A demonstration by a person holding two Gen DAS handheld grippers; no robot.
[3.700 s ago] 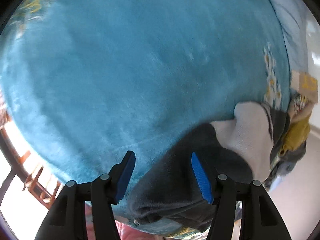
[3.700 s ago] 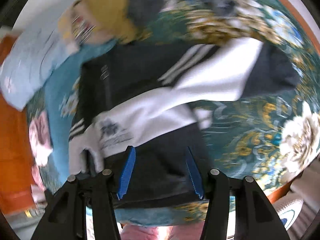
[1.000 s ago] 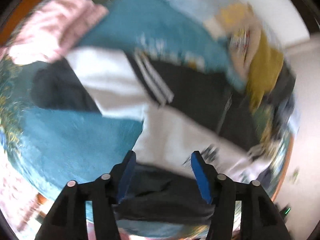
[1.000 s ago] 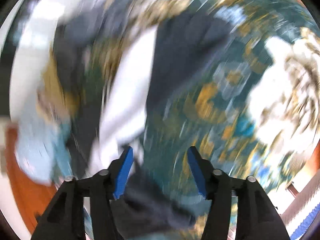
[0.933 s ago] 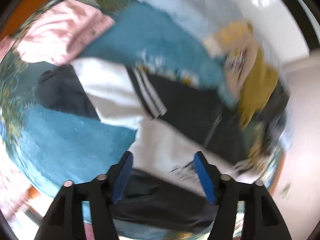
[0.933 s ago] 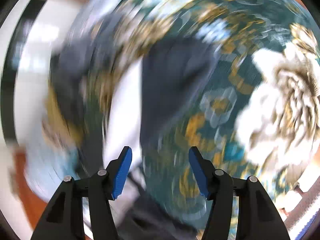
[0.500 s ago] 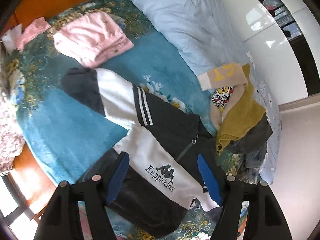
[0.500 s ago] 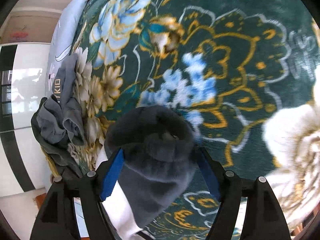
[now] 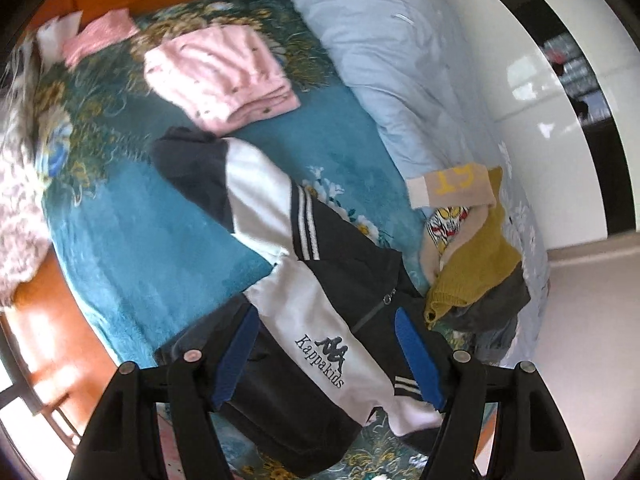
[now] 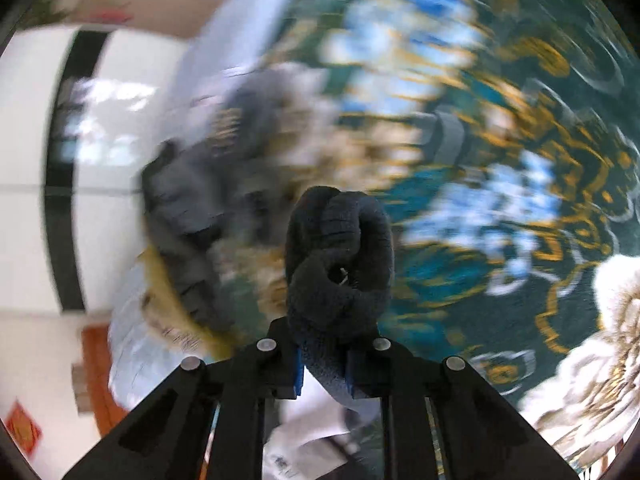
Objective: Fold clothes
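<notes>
right wrist: right gripper (image 10: 323, 374) pinches jacket cuff (image 10: 338, 256); left gripper (image 9: 326, 354) gapes wide above jacket (image 9: 320, 320).

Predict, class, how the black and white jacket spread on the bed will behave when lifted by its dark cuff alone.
Probably floppy: the jacket lies flat and creased on the bedspread, so the body should trail and sag. The cuff bunches thickly where the right gripper clamps it, so it seems soft and unlikely to slip. The left gripper is open.
</notes>
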